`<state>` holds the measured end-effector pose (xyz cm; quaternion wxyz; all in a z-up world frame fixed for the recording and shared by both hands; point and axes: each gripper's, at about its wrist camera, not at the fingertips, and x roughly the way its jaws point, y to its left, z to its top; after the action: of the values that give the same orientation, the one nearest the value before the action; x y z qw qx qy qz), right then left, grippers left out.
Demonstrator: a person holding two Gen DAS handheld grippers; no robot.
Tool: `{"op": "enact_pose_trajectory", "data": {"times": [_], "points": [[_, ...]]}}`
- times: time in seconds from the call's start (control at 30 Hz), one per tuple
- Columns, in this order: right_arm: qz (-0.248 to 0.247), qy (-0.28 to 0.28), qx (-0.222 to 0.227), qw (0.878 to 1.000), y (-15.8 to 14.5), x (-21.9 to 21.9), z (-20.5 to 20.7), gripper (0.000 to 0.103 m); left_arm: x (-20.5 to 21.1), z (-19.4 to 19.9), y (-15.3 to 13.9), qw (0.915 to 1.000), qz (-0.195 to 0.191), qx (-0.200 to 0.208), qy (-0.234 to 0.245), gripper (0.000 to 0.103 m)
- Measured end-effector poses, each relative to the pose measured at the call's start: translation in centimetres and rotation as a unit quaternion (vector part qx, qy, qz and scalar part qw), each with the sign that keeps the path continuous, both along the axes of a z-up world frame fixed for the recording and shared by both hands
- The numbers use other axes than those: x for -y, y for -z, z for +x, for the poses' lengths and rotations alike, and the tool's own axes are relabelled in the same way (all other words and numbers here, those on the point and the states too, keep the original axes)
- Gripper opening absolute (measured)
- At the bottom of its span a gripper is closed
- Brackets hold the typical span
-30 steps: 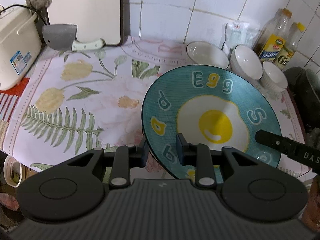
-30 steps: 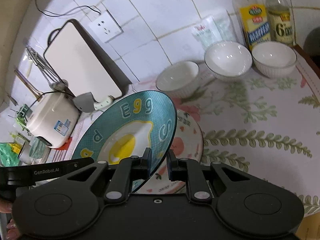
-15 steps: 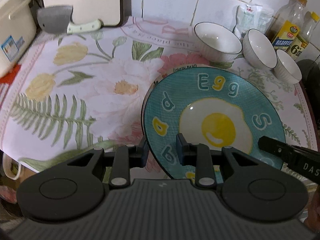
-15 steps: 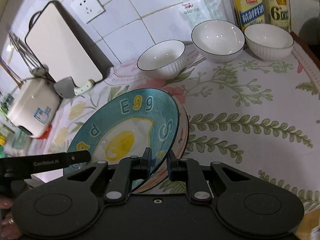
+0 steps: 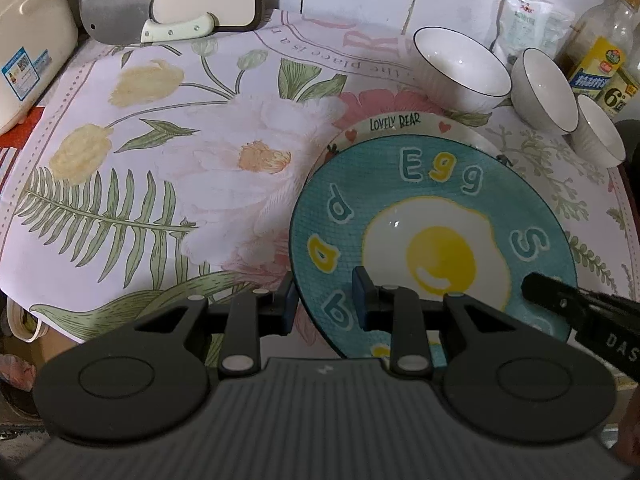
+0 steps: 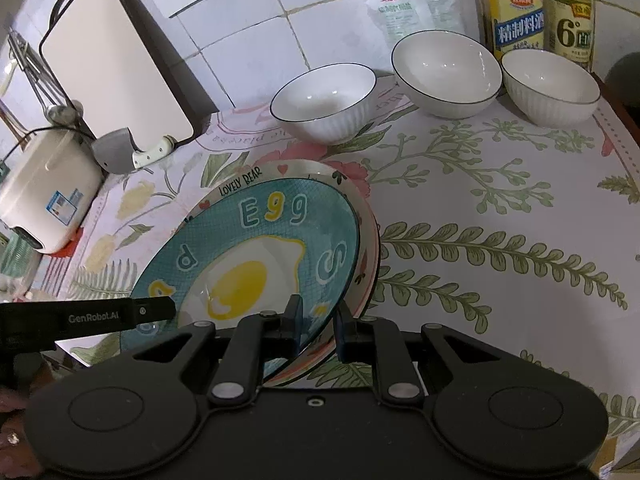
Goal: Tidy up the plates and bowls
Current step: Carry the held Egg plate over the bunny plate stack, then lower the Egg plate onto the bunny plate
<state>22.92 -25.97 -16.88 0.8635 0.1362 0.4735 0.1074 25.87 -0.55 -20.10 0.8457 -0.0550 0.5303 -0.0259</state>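
A teal egg plate [image 5: 432, 236] [image 6: 256, 256] sits on top of a cream "Lovely Bear" plate [image 5: 394, 124] [image 6: 360, 216] on the floral cloth. My left gripper [image 5: 326, 304] is shut on the teal plate's near left rim. My right gripper [image 6: 318, 328] is shut on the teal plate's right rim, with its outer finger over the lower plate's edge. Three white bowls [image 5: 460, 68] [image 6: 324, 100] stand in a row behind the plates, by the tiled wall.
A cleaver [image 5: 132, 20] and a cutting board [image 6: 116, 64] lean at the back left beside a white rice cooker [image 6: 44, 188]. Two bottles [image 6: 540, 12] and a packet [image 5: 528, 20] stand at the back right. The counter's front edge is near the grippers.
Both grippers have lowered the teal plate, held tilted above the counter before, onto the cream plate. Both stay shut on its rim.
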Motion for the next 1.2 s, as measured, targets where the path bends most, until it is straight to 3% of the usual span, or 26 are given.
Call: {"op": "enact_pose_trajectory", "data": {"times": [0.2,0.47,1.2], "points": [[-0.025,-0.009,0.009,1.000,-0.2,-0.5,0.2,0.022,0.0,0.2,0.1,1.0000,-0.004,-0.001,-0.002,0.026],[-0.105,-0.030,0.046,0.993,-0.1,-2.3,0.3,0.029,0.1,0.4,0.5,0.9999,-0.010,-0.002,-0.002,0.026],[-0.190,-0.039,0.083,0.977,0.9,-4.2,-0.8,0.040,0.9,0.1,0.7,0.9996,0.025,0.015,0.000,0.027]]}}
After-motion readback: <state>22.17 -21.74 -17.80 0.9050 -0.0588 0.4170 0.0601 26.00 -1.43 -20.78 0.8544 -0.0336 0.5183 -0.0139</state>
